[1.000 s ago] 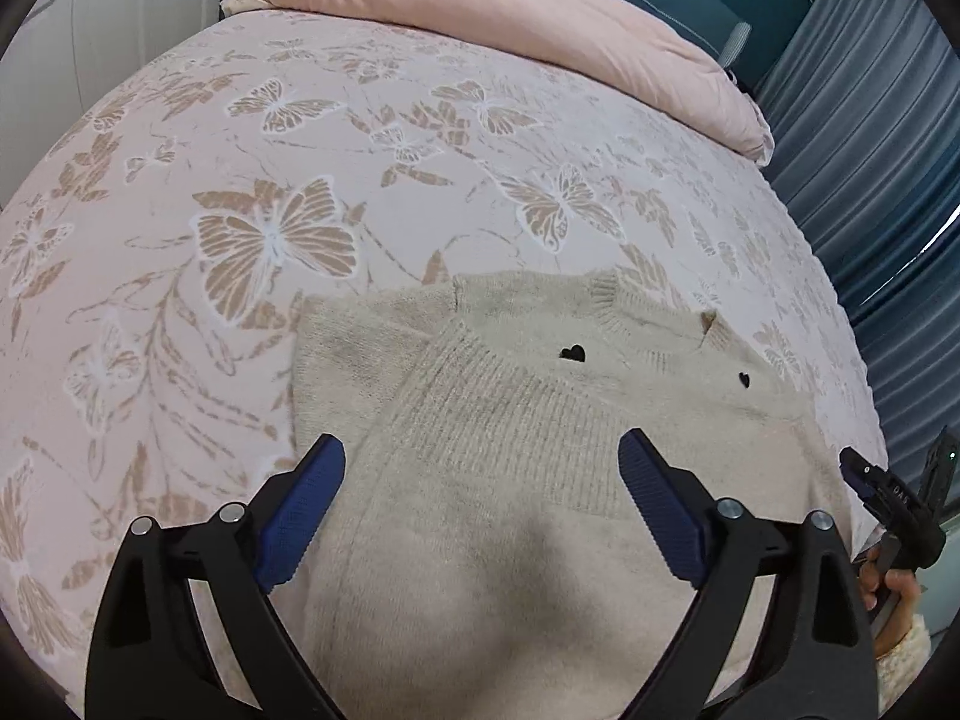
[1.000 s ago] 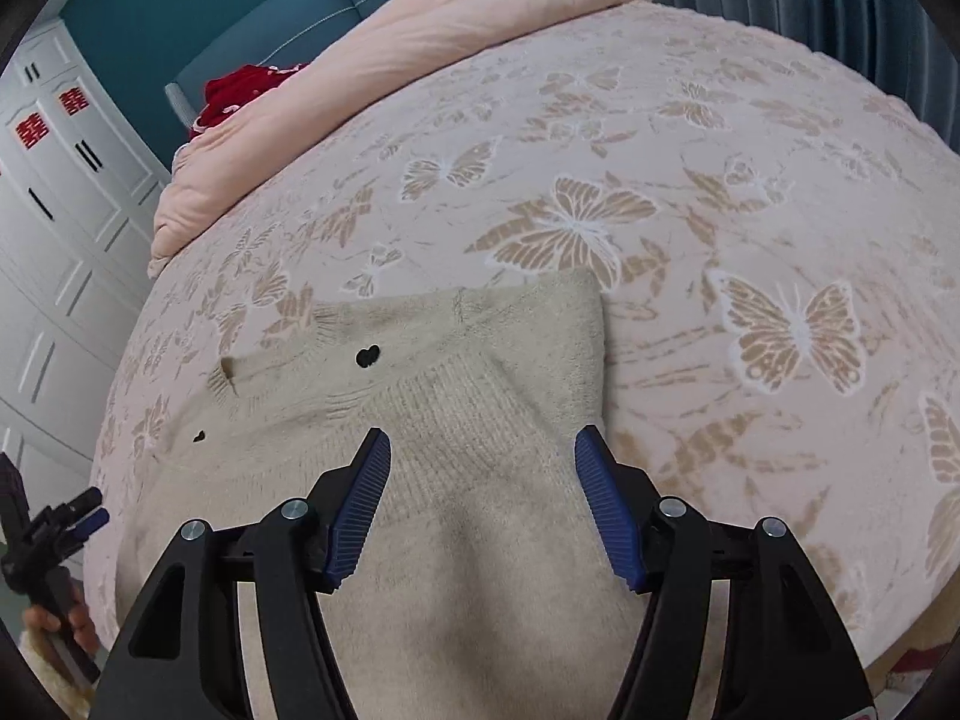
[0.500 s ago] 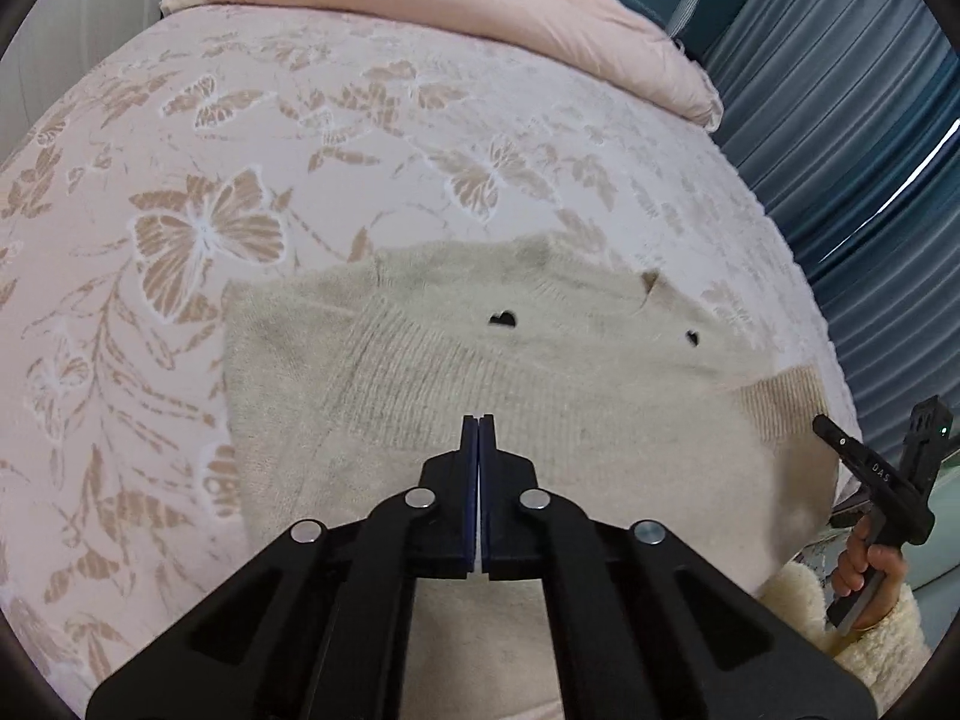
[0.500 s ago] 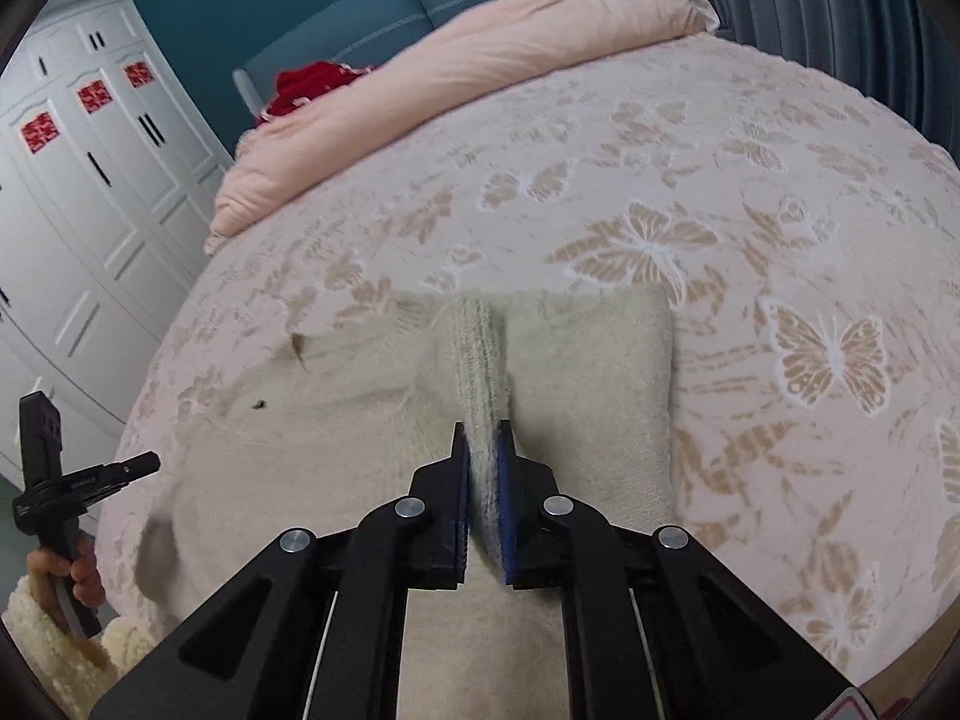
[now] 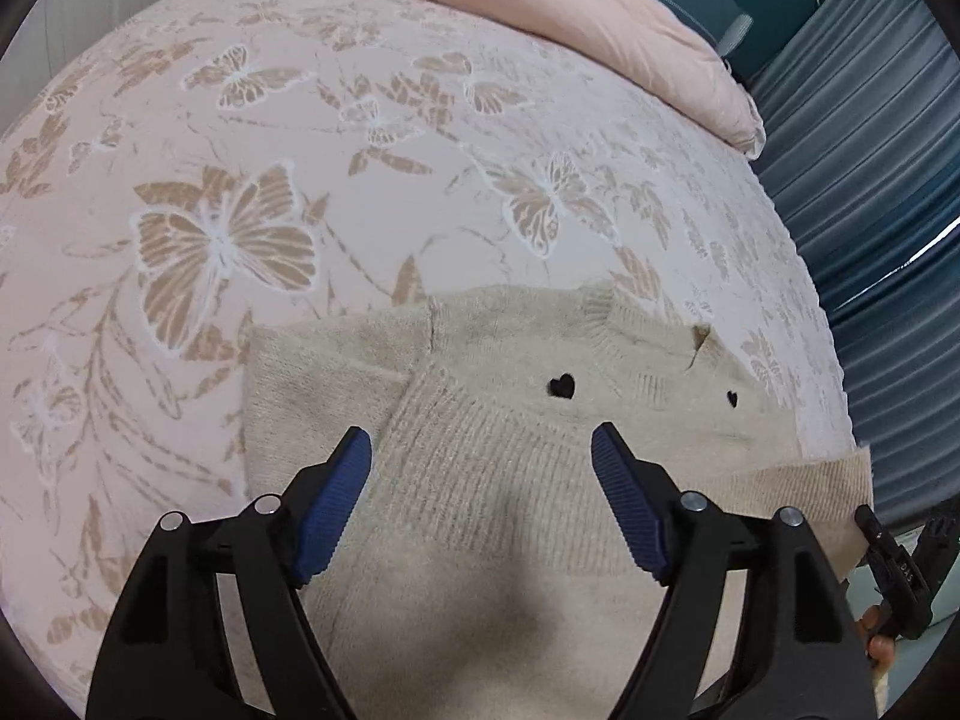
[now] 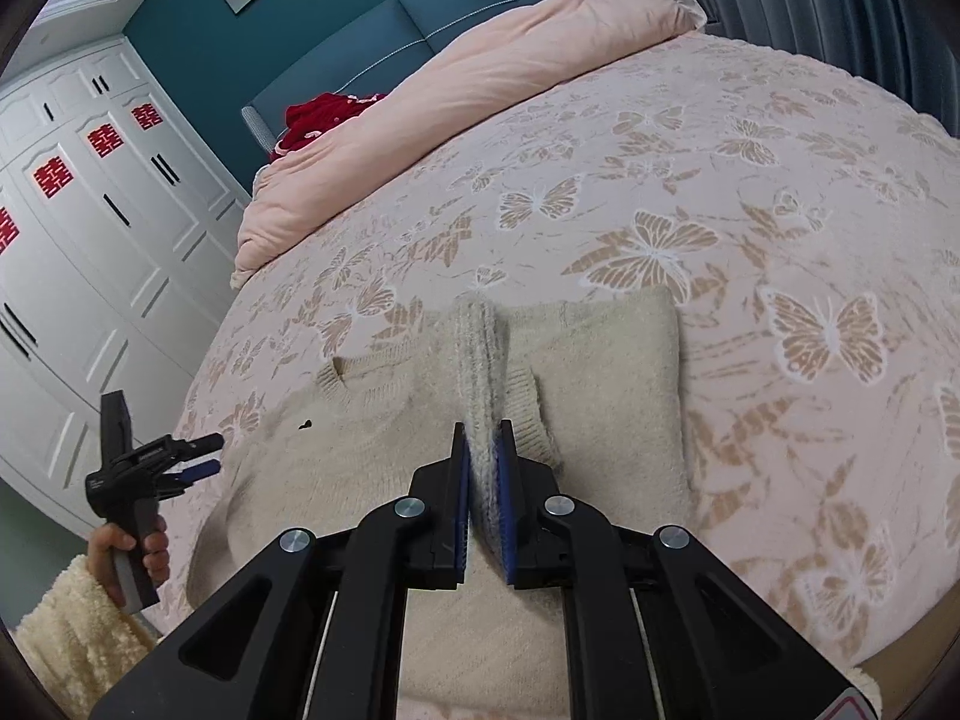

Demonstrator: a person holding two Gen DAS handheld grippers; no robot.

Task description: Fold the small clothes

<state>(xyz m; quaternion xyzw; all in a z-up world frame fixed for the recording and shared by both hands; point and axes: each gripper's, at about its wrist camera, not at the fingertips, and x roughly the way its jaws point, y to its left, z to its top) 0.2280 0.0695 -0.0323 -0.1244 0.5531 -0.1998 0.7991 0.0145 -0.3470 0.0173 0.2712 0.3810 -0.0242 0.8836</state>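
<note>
Right gripper (image 6: 483, 420) pinches a beige sweater's (image 5: 480, 480) ribbed edge — left gripper (image 5: 482, 453) opening, empty, above the knit.

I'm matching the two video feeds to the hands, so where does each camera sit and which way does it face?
Left wrist view: sits on the left hand-held gripper, looking down its opening jaws, nothing between them, at the beige knitted sweater on the pink butterfly-patterned bedspread; the other gripper and fingers show at the right edge.
Right wrist view: sits on the right hand-held gripper, shut on a sweater fold, facing the teal padded headboard; a hand with a fleecy sleeve shows at the left.
Shared: sweater, bedspread, folded pink quilt.
</note>
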